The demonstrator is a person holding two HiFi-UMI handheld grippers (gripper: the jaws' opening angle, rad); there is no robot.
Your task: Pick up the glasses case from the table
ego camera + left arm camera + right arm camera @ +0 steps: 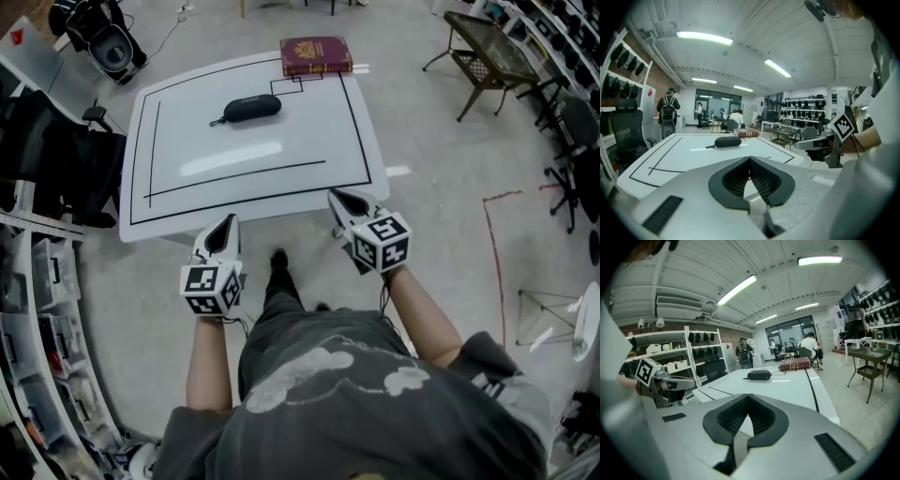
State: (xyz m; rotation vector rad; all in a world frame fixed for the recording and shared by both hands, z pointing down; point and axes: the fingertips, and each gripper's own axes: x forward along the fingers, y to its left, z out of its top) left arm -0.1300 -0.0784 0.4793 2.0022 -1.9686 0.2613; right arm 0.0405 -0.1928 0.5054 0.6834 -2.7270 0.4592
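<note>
**A:** Left gripper [226,225], condition?
**B:** Item one: my left gripper, jaws pressed together, nothing between them. It hangs just off the near edge of the white table [281,155].

**A:** Right gripper [339,201]?
**B:** Item two: jaws likewise closed tip to tip and empty (the right gripper view shows its ribbed pads [761,417] meeting at the front). It sits over the table's near right edge.

**A:** The glasses case?
**B:** Item three: one black glasses case [248,108], lying flat on the far half of the table, inside the black outline [253,202], well apart from both grippers. A short strap trails from its left end.

**A:** Anything else on the table?
**B:** Item four: one dark red book [315,54], flat at the far edge, near the case's right end and not touching it.

**A:** Off the table?
**B:** Item five: one wire-mesh side table [492,52], on the floor far right.
</note>
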